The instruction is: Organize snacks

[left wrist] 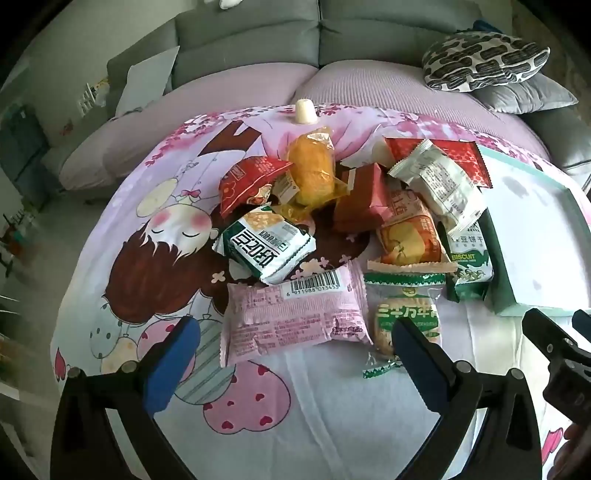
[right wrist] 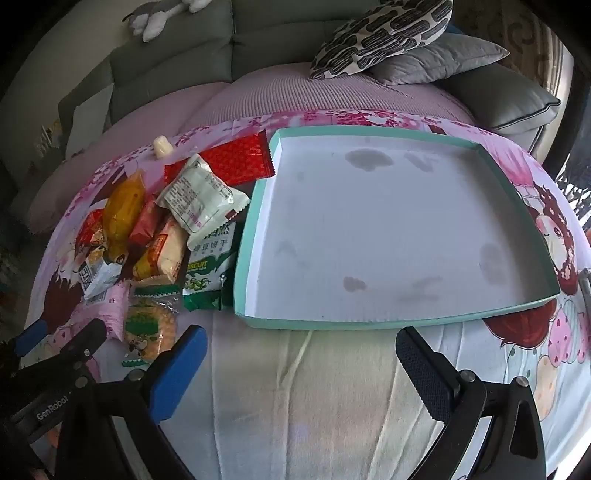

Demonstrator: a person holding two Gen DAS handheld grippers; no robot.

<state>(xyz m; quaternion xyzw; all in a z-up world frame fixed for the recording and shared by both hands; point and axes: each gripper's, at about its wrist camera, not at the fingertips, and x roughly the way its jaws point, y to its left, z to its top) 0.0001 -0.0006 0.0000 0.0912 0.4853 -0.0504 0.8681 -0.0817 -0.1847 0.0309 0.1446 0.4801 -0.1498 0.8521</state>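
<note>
Pink snack packet (left wrist: 295, 314) flat, long axis left-right.

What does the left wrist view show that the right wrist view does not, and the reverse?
Only the left wrist view shows the pink packet whole, with its barcode, and the open left gripper empty before it. Only the right wrist view shows the whole tray, with nothing in it, and the open right gripper. Both show the yellow packet, the red packet and the patterned cushion.
</note>
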